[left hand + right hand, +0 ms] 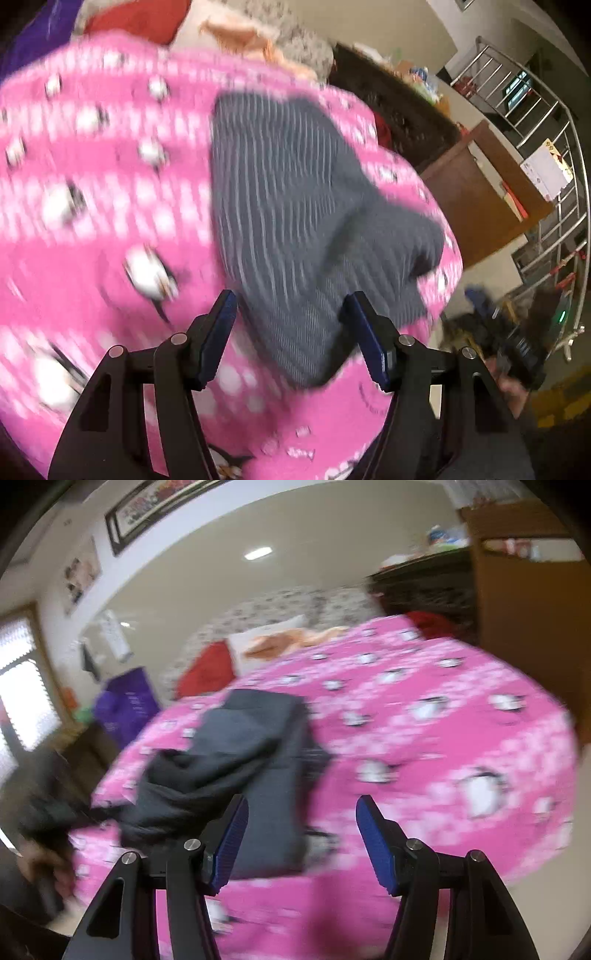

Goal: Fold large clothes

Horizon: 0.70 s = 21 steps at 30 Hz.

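Left wrist view: left gripper [290, 308] angled down over grey garment [295, 206], fingers released; right gripper [301, 818] likewise released, empty

— What couldn't you make out?

— Both views were smeared. The pink bedspread's [92, 229] penguin print was blurred, and the picture's edge cut it off on the left.

— And the grey garment [240, 760]?

— My left finger [229, 838] hid its near edge; a dark shape [48, 819] at far left was unreadable.
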Tool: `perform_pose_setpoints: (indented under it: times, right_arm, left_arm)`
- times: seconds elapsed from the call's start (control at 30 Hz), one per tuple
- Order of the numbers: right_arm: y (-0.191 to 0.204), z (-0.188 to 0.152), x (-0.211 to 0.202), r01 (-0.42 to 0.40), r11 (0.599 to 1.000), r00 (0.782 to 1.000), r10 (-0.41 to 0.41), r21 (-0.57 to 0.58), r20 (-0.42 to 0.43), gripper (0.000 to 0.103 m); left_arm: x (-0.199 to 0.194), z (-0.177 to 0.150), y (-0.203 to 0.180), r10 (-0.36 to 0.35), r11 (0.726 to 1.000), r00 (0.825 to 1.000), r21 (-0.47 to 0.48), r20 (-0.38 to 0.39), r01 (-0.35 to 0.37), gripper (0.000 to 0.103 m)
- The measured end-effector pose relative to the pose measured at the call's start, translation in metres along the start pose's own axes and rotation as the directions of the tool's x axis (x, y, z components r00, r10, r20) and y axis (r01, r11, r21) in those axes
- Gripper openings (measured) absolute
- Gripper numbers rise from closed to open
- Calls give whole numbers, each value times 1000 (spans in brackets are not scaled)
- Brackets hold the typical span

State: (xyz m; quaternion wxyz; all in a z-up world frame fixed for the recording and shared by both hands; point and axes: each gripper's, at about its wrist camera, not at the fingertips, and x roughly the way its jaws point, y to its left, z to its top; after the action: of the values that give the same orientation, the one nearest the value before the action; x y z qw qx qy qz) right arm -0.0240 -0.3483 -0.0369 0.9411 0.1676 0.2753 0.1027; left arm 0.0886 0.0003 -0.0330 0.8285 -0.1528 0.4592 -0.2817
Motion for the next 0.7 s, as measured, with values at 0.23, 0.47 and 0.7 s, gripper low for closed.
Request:
perform_pose_setpoints:
  times: [0.23, 0.47, 0.7]
  right_arm:
    - [46, -8, 62, -287, 945, 949, 303, 158, -84, 63]
    - [66, -13, 114, -356, 860, 895, 426, 365, -133, 71]
    - [65, 2, 119, -319, 790, 902, 423, 523, -89, 89]
  left_arm:
    - [18, -20, -7, -50, 999, 999, 5, -12, 50, 64]
    - [17, -28, -1, -59, 998, 998, 10, -31, 60, 64]
    - [21, -32, 1, -67, 998, 997, 5, -38, 67, 64]
